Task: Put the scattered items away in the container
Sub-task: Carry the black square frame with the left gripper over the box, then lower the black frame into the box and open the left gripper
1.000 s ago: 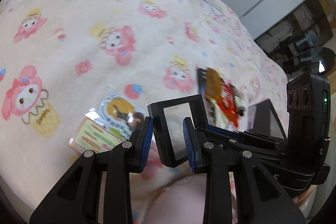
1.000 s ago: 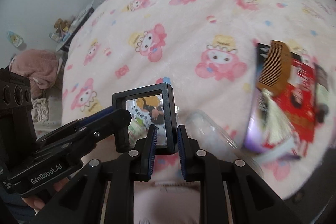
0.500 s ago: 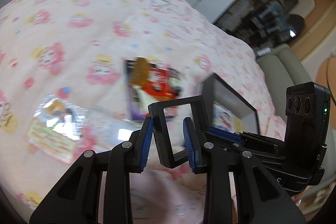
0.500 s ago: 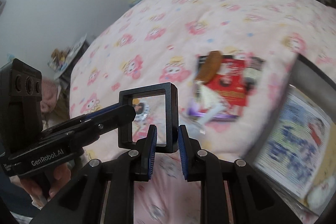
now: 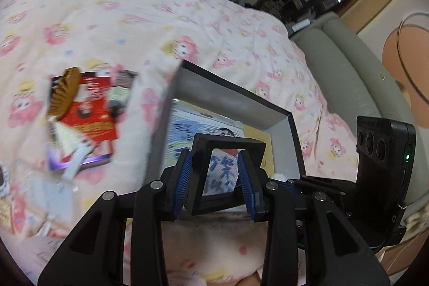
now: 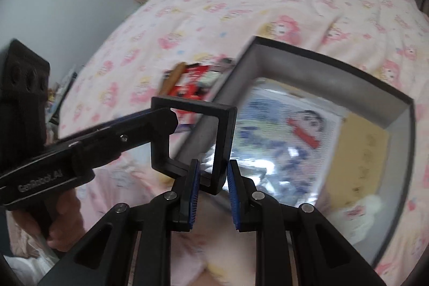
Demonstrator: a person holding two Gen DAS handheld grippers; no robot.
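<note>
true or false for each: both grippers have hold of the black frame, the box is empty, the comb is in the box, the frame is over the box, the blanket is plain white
1. Both grippers have hold of the black frame: true. The left gripper has it between its pads, its jaws having just been opening; the right gripper clamps a corner.
2. The box is empty: false. A printed cartoon sheet lies in it.
3. The comb is in the box: false. It lies outside, on a red packet.
4. The frame is over the box: true.
5. The blanket is plain white: false. It is pink with cartoon figures.
</note>
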